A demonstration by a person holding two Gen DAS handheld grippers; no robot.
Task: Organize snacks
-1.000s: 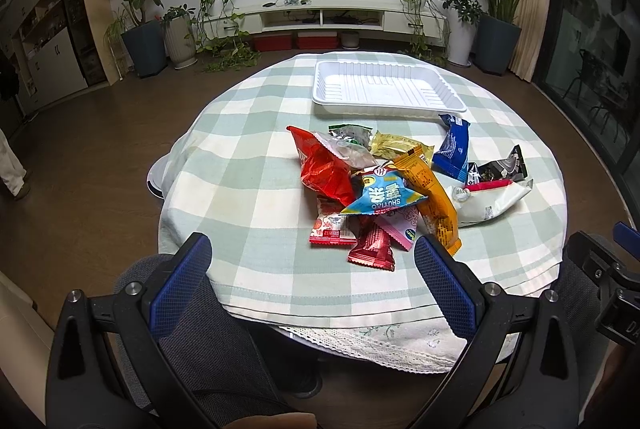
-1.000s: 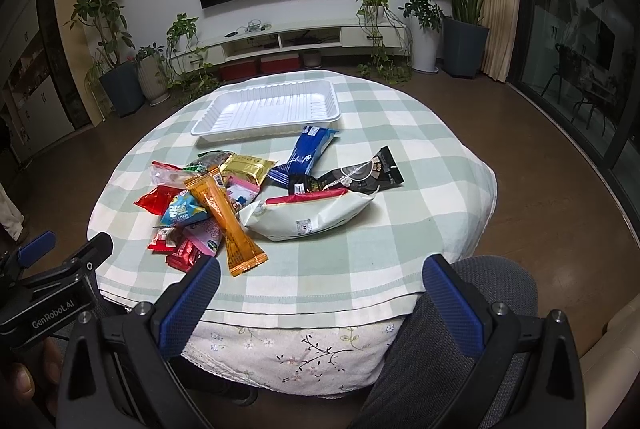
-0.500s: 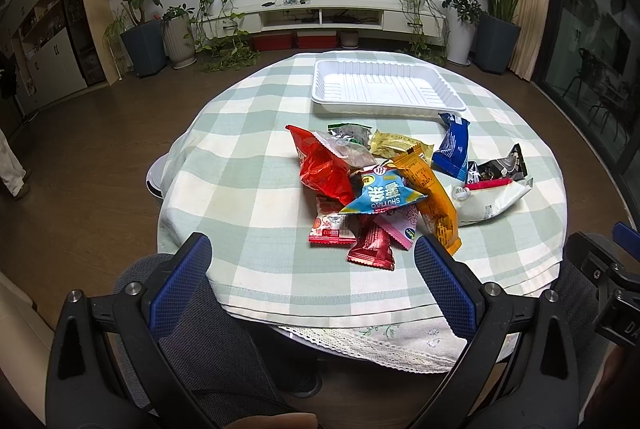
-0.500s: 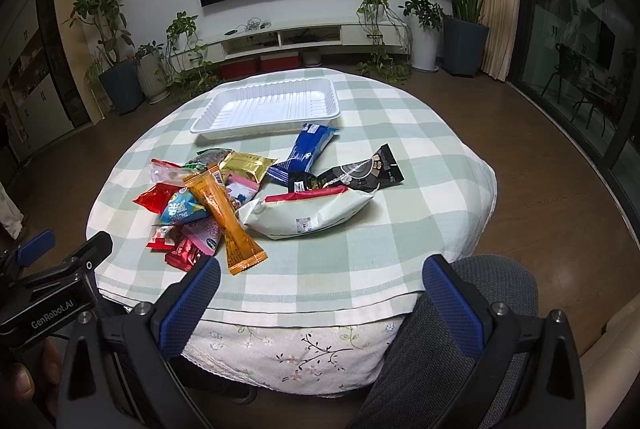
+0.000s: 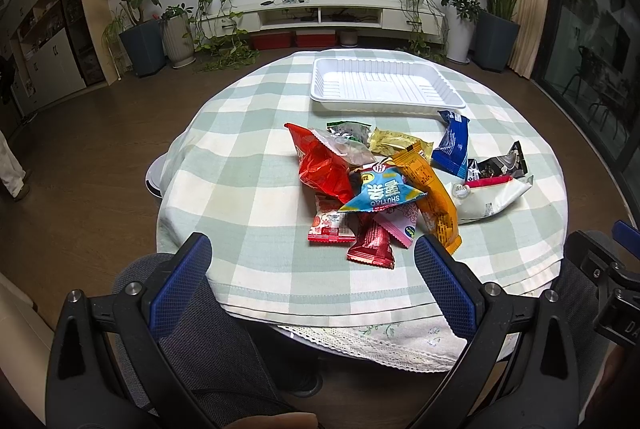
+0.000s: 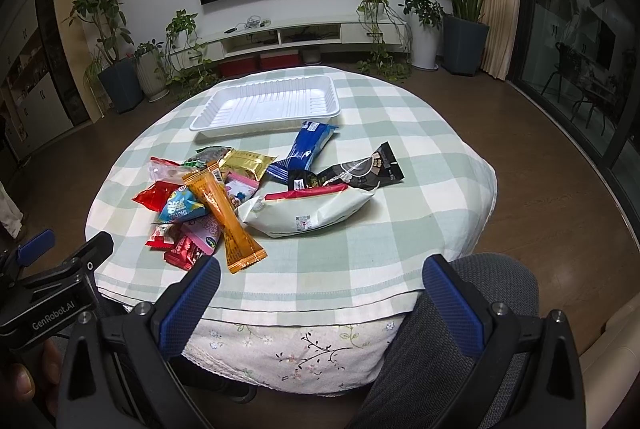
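Both grippers, left gripper (image 5: 312,261) and right gripper (image 6: 320,281), hover spread wide and empty at the near table edge, poised to pick; snack packets (image 5: 384,185) lie heaped mid-table on the checked tablecloth (image 5: 240,165); beyond them an empty white tray (image 6: 266,105) waits, likely their destination.

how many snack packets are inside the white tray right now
0. The white tray holds none; every packet lies on the checked tablecloth nearer the grippers, the blue packet closest to it.

left tool (image 5: 308,269) spread wide, right tool (image 6: 320,289) likewise
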